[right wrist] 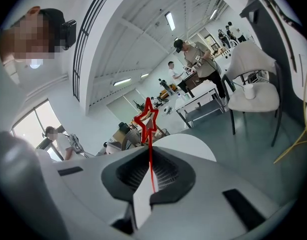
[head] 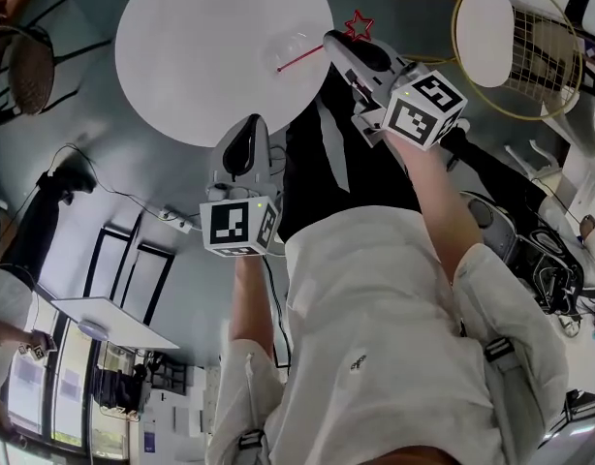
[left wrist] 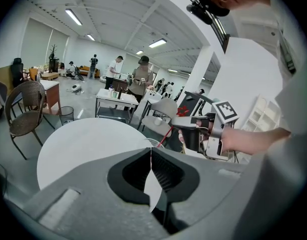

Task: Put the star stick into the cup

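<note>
The star stick (head: 317, 51) is a thin red rod topped by a red outline star (head: 359, 24). My right gripper (head: 334, 43) is shut on the rod just below the star, over the right edge of the round white table (head: 210, 37). The rod slants down-left to a clear cup (head: 296, 46) on the table; whether its tip is inside I cannot tell. In the right gripper view the stick (right wrist: 150, 154) rises from between the closed pads of the right gripper (right wrist: 150, 156). My left gripper (head: 247, 129) is shut and empty near the table's front edge. The left gripper view shows the cup (left wrist: 151, 144) just beyond the left gripper (left wrist: 151, 154).
A wicker chair (head: 26, 66) stands left of the table and a gold wire chair (head: 530, 46) to its right. A power strip with cables (head: 176, 221) lies on the floor. Several people stand at desks (left wrist: 116, 96) in the background.
</note>
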{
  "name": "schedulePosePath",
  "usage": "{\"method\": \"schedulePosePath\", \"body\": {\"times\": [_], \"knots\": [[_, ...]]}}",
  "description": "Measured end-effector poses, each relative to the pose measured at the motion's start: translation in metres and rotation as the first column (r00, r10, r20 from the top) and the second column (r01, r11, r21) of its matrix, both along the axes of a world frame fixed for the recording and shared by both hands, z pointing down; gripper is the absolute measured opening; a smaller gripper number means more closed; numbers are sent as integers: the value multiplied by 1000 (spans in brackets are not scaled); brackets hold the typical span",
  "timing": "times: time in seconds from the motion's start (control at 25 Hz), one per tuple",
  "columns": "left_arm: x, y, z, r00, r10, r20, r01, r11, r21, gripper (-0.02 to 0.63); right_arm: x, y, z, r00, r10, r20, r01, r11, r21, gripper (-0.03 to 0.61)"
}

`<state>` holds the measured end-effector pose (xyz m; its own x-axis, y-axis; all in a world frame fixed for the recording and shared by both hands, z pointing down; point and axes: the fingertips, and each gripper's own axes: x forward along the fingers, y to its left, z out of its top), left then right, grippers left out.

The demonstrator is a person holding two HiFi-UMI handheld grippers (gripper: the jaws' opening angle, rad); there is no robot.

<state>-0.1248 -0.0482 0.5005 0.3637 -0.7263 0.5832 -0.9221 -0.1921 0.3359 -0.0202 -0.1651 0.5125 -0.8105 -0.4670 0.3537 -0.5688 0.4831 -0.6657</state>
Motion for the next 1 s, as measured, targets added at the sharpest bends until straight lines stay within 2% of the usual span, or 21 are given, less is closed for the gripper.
{"method": "schedulePosePath", "body": {"times": [0.36,0.6,1.0], "knots": [[14,6,19,1000,5,-12,-5,1000,-27,11,1,6,20,1000,-31,2,31,999,25,25],[-11,14,28,1000,1,-24,-2,999,-42,12,-33,13,34,998,-65,-24,66,997,43,25],[-13,21,35,1000,-5,-27,4,999,-50,12,-44,20,44,992,-94,-84,104,987,124,24]]}}
